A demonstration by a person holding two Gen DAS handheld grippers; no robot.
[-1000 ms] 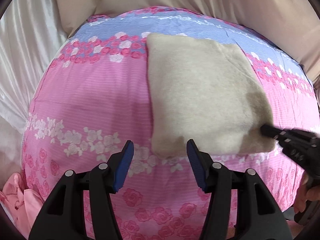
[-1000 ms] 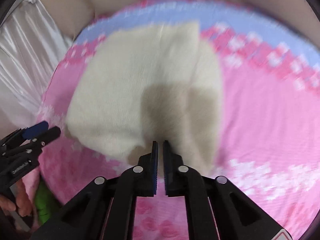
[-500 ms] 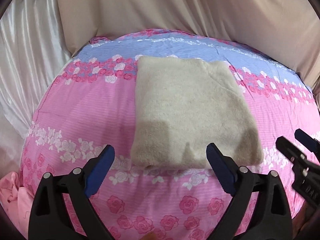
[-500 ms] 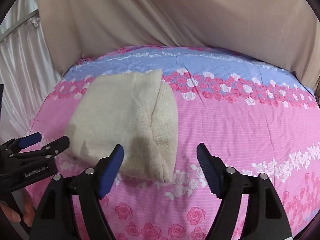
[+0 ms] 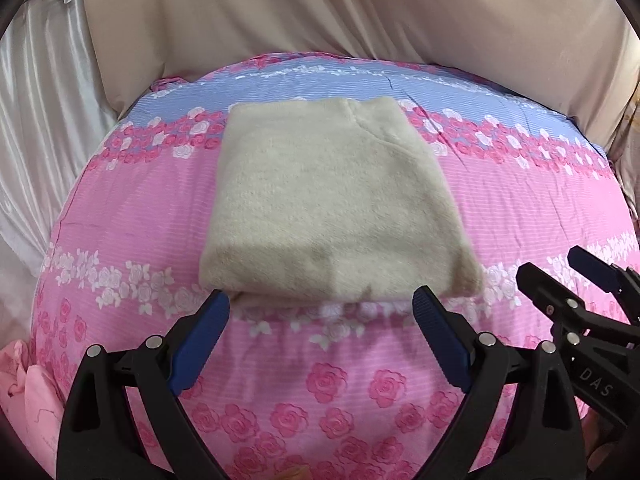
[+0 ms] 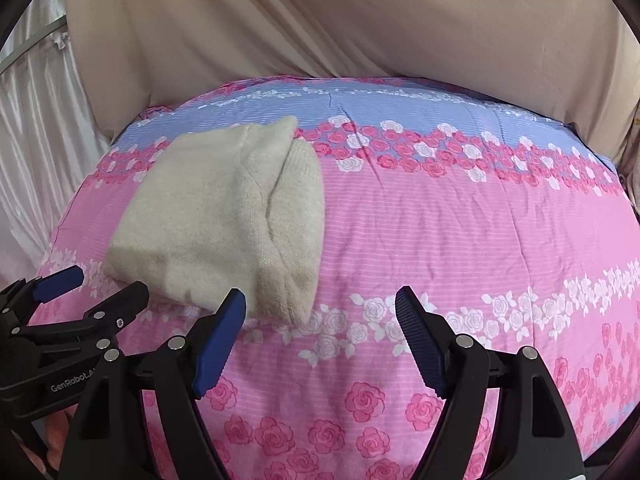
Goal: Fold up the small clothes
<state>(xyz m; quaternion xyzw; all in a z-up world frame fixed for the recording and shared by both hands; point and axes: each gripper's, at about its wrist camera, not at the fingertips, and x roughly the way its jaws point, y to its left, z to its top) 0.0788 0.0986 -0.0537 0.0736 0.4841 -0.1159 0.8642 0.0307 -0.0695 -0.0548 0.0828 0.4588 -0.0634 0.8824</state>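
Observation:
A cream fuzzy garment point(image 5: 328, 208) lies folded into a neat rectangle on the pink and blue floral bedsheet point(image 5: 120, 208). In the right wrist view the garment point(image 6: 224, 216) sits left of centre. My left gripper point(image 5: 320, 308) is open and empty, just short of the garment's near edge. My right gripper point(image 6: 320, 304) is open and empty, near the garment's near right corner. The right gripper also shows at the right edge of the left wrist view point(image 5: 560, 280), and the left gripper at the left edge of the right wrist view point(image 6: 92, 284).
Beige draped cloth point(image 5: 360, 20) hangs behind the bed and shiny white curtain point(image 5: 36, 112) to the left. A pink garment point(image 5: 24, 400) lies at the bed's near left edge. Bare sheet point(image 6: 460, 220) stretches to the right of the folded garment.
The right gripper let go of the garment's corner and opened. Both grippers opened wide and pulled back toward the near edge of the bed. The garment now lies flat and still.

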